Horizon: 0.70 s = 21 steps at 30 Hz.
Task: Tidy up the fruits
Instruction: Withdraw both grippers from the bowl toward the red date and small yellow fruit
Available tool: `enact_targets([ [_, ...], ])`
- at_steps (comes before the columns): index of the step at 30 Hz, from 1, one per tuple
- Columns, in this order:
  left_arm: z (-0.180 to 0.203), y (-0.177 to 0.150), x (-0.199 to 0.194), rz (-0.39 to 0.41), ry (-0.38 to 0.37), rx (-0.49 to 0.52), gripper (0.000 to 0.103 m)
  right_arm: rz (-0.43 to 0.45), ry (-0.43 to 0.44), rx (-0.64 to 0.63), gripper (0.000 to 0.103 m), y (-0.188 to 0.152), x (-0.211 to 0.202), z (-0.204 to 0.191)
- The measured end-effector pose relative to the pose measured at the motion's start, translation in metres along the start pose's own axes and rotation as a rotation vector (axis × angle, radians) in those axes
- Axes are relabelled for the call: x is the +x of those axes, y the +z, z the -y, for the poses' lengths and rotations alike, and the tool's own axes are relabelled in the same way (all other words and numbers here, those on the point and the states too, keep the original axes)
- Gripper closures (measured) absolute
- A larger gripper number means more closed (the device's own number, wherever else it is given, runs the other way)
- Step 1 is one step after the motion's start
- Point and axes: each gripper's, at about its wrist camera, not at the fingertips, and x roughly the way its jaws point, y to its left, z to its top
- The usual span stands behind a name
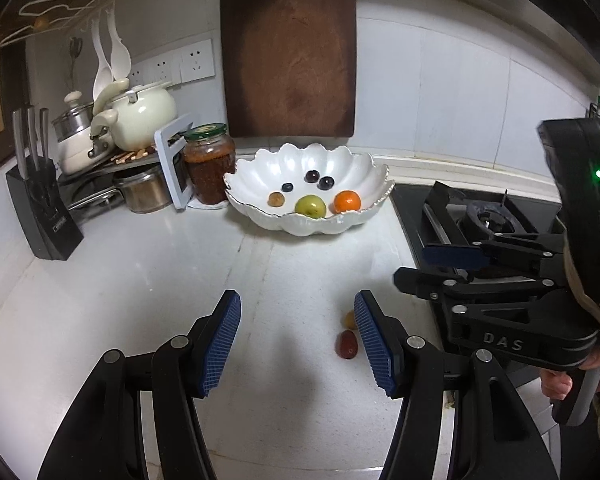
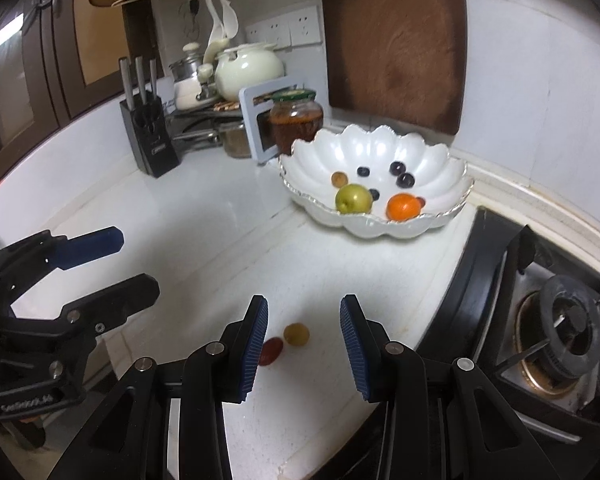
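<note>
Two small fruits, a red one (image 2: 271, 351) and a yellowish one (image 2: 296, 334), lie touching on the white surface (image 2: 204, 232), well apart from the scalloped bowl (image 2: 440, 168) where the other fruit is gathered. The right tongs (image 2: 303, 344) stand spread and empty around them, apparently to collect one. The left tongs (image 1: 298, 344) are likewise spread, holding nothing, just beside the pair.

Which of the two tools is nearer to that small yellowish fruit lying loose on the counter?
The right tool: the yellowish fruit lies between its open fingers. The left tool is open too, but the fruit sits beside its right finger, outside the gap.
</note>
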Motion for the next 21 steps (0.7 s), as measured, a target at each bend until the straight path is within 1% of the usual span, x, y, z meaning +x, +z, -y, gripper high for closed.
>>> enact_targets([
  [6, 0.010, -0.012, 0.008, -0.001, 0.002, 0.025, 0.045, -0.036, 0.032, -0.011, 0.064, -0.006, 0.013, 0.003],
  [12, 0.019, -0.024, 0.024, -0.033, -0.014, 0.020, 0.049, -0.063, 0.063, -0.039, 0.064, -0.010, 0.028, 0.003],
  [15, 0.023, -0.029, 0.031, -0.044, -0.023, 0.017, 0.050, -0.081, 0.081, -0.052, 0.064, -0.011, 0.037, 0.004],
  [21, 0.028, -0.039, 0.049, -0.079, -0.036, 0.013, 0.055, -0.116, 0.108, -0.060, 0.064, -0.015, 0.054, 0.007],
])
